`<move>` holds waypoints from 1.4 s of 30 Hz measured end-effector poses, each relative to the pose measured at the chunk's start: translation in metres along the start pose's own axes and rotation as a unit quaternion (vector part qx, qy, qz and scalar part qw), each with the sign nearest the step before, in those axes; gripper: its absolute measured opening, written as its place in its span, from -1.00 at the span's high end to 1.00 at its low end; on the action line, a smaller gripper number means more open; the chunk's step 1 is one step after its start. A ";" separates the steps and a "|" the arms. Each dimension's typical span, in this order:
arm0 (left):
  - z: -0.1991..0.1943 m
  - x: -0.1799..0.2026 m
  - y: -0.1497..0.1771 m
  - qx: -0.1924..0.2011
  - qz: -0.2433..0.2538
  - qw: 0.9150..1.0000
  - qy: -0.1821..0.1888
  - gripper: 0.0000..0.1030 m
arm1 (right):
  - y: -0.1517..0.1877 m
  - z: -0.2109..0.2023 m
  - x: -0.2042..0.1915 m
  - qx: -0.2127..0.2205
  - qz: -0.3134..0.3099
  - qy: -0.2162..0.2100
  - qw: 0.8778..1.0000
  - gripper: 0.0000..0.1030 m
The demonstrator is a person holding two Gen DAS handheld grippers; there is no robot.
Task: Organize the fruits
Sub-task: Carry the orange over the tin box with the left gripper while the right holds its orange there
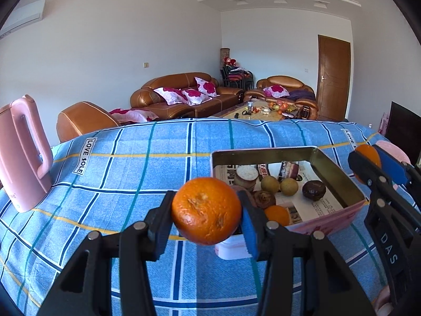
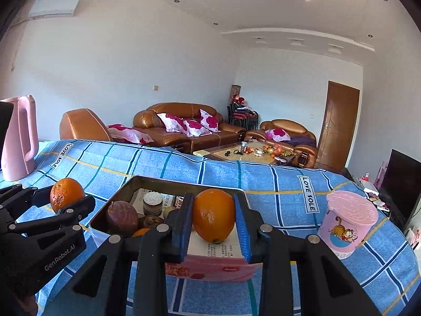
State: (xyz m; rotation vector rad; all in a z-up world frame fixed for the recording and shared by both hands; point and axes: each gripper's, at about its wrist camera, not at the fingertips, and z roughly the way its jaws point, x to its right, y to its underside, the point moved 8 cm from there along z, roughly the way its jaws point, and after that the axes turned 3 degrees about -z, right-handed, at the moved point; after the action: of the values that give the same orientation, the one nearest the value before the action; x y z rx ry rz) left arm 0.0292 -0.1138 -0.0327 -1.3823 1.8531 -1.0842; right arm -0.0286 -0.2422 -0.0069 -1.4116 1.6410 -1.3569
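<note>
My left gripper (image 1: 206,217) is shut on a scarred orange (image 1: 206,210) and holds it above the cloth, just left of the pink tin box (image 1: 339,176). My right gripper (image 2: 213,217) is shut on a smooth orange (image 2: 213,214) over the near edge of the same box (image 2: 123,192). The box is lined with newspaper and holds two yellow-green fruits (image 1: 279,184), a dark brown fruit (image 1: 313,189), another orange (image 1: 276,214) and a cut round piece (image 1: 246,176). The right gripper with its orange shows in the left wrist view (image 1: 368,158). The left gripper with its orange shows in the right wrist view (image 2: 67,193).
The table has a blue checked cloth (image 1: 126,168). A pink kettle (image 1: 23,152) stands at the far left. A pink lidded cup with a cartoon cat (image 2: 348,223) stands right of the box. Sofas and a coffee table lie beyond the table.
</note>
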 end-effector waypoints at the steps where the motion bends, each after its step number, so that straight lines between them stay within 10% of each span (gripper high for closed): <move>1: 0.001 0.003 -0.001 0.001 0.001 1.000 0.003 0.06 | 0.000 0.001 0.003 0.000 0.000 0.003 1.000 0.37; 22: 0.043 0.048 -0.021 -0.011 0.001 0.999 0.043 0.06 | -0.002 0.027 0.032 -0.019 0.020 0.042 0.999 0.37; 42: 0.077 0.043 -0.018 -0.069 -0.037 0.994 0.073 0.06 | -0.005 0.086 0.012 -0.085 0.024 -0.033 0.996 0.37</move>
State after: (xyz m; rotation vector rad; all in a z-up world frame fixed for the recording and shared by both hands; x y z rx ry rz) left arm 0.0891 -0.1779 -0.0549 -1.4949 2.0290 -1.1385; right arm 0.0468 -0.2812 -0.0277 -1.4860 1.7709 -1.1537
